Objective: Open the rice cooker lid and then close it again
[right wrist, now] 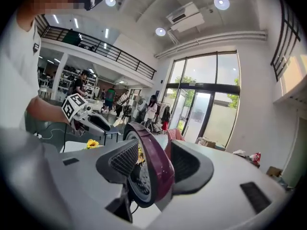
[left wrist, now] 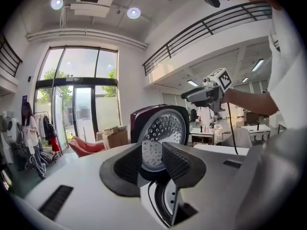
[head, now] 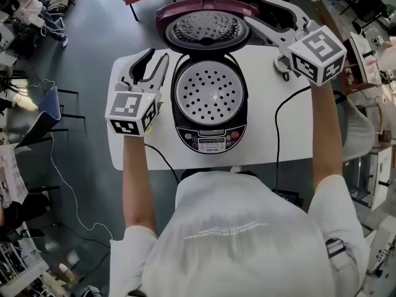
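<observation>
There is one rice cooker [head: 210, 104]. It sits in the middle of one white table [head: 260, 147]. Its one lid [head: 204, 26] is open and stands up at the back, at the far edge of the table. Inside the pot lies one round tray [head: 209, 93] full of small holes. The lid has one more round plate with holes on its inner side. On the front of the cooker is one panel with buttons [head: 210, 142], facing the person.

There are two grippers, one in each hand. The left gripper [head: 158, 57] hangs over the table, just beside the cooker's left side. Its two jaws are partly open and hold nothing. The lid shows far off through the gap.

The right gripper [head: 253, 11] is up at the right edge of the lid. Its jaws are wide apart and the purple rim of the lid stands between them. The jaw on the outer side sits close against the rim. On the inner side a gap shows between the pad and the lid, so the jaws are not squeezing it.

Two black cords [head: 276, 122] run off the table, one on the right and one at the front. One yellow flower [right wrist: 92, 143] shows in the right gripper view.

The table is bare on both sides of the cooker. Grey floor lies open to the left of the table.
</observation>
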